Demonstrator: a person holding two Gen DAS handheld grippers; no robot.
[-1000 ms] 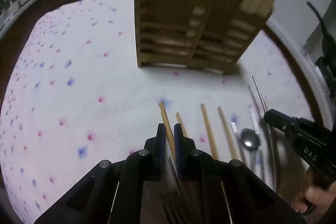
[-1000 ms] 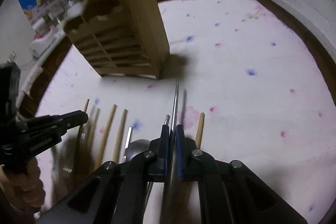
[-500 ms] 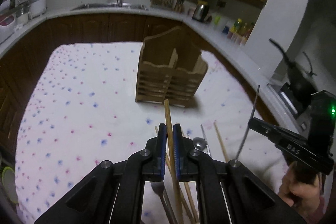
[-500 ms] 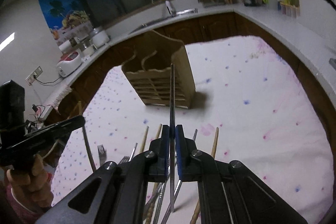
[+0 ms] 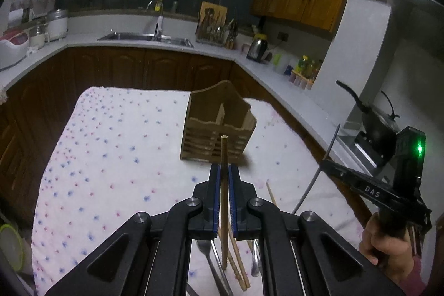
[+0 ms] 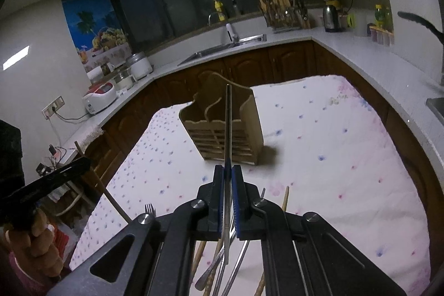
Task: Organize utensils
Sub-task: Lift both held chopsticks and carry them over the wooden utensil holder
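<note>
Lifted since earlier frame: both grippers up off tablecloth [image 5: 116, 157], utensils raised w/ them. Left gripper [image 5: 224, 171] clenched on wooden chopstick [image 5: 224, 157], stick upright btwn blue pads, tip in front of wooden caddy [image 5: 216, 129], lower end hanging clear above fork [image 5: 206, 251] & loose chopsticks [image 5: 238, 262] left on cloth. Right gripper [image 6: 227, 171] clamped on metal chopstick [image 6: 228, 129], rod running straight up btwn pads, tip crossing caddy's rim. Caddy upright mid-cloth, well apart from both grippers.
</note>
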